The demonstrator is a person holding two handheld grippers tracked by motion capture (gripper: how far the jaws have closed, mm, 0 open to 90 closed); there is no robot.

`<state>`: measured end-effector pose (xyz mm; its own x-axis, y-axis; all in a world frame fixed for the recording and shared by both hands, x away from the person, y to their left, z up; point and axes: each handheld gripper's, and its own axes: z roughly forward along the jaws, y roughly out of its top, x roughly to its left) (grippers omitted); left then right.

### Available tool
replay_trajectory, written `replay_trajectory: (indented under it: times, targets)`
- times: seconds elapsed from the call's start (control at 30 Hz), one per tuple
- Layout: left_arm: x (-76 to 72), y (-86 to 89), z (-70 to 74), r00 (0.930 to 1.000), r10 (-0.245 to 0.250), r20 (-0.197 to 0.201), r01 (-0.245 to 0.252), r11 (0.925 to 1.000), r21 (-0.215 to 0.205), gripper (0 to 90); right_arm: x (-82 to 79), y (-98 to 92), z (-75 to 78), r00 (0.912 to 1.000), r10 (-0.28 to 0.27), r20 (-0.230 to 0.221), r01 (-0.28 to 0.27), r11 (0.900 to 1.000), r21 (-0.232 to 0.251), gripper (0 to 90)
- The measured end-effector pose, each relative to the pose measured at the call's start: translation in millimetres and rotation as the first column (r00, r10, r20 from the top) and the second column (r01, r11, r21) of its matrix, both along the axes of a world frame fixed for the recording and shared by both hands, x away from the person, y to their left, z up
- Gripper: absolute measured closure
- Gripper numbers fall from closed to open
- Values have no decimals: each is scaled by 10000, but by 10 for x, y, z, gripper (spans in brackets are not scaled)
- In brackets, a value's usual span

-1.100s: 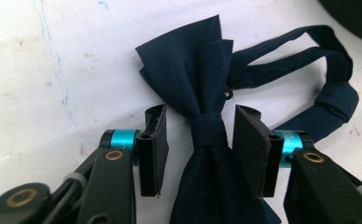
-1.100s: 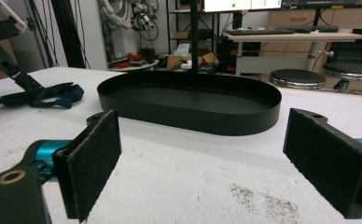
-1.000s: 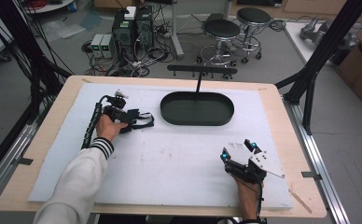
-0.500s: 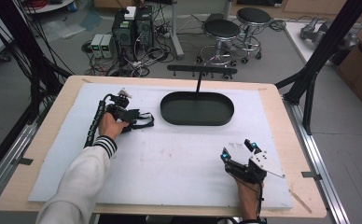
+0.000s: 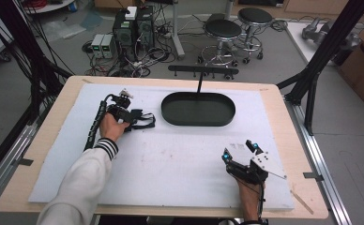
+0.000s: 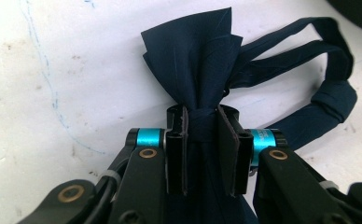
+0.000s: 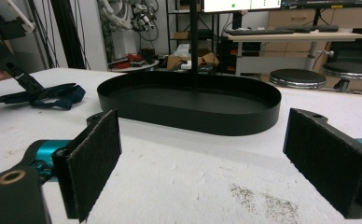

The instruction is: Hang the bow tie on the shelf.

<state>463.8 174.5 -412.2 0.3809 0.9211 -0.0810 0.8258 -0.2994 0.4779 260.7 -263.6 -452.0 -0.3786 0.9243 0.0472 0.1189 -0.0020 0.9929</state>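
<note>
A navy bow tie [image 6: 193,60] with looped straps [image 6: 330,88] lies on the white mat. My left gripper [image 6: 202,126] is shut on its knotted middle, pads pressing from both sides. From above, the left gripper [image 5: 132,117] and the bow tie [image 5: 145,121] sit at the mat's back left, just left of the black oval tray [image 5: 198,123]. At the front right my right gripper [image 5: 238,149] rests open, and its pads [image 7: 95,158] hold nothing. It faces the tray [image 7: 188,116], with the bow tie [image 7: 53,95] far to its left.
A thin black post [image 5: 200,84] rises from the tray's back edge and carries a horizontal bar [image 5: 203,70]. The white mat [image 5: 170,164] covers most of the wooden table. Stools, computers and cables stand on the floor beyond the table.
The left hand has edged slightly to the right with the bow tie in its grip. The right gripper has stayed where it was.
</note>
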Motion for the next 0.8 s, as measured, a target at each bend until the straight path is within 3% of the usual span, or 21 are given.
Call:
replay_trajectory:
  times: [0.07, 0.2, 0.3, 0.43, 0.53, 0.67, 0.8]
  targets:
    - [-7, 12, 22, 10000, -6, 88, 8, 9997, -251, 744, 1, 0, 0, 10000, -13, 12, 13, 10000, 0, 103]
    - [-41, 37, 107, 9975, -163, 681, 205, 9979, -620, 748, 1, 3, 0, 10000, -2, 20, 2, 10000, -18, 103]
    - [-75, 56, 187, 9913, -218, 1301, 312, 9970, -705, 748, 0, 3, 0, 10000, -2, 25, 2, 10000, -19, 103]
    - [-115, 68, 259, 9773, -460, 2070, 683, 9925, -1018, 748, -1, 5, 0, 10000, 6, 28, -6, 10000, -30, 103]
    - [-143, 57, 300, 9616, -696, 2655, 1052, 9869, -1223, 748, -4, 7, 0, 10000, 5, -2, -5, 10000, -6, 103]
    - [-188, 35, 359, 9308, -1023, 3508, 1489, 9829, -1084, 748, -4, 8, 0, 10000, 0, 10, 0, 10000, -16, 103]
    - [-219, 43, 416, 9098, -948, 4040, 1608, 9780, -1326, 750, -2, 5, 0, 10000, 5, 28, -5, 10000, -19, 103]
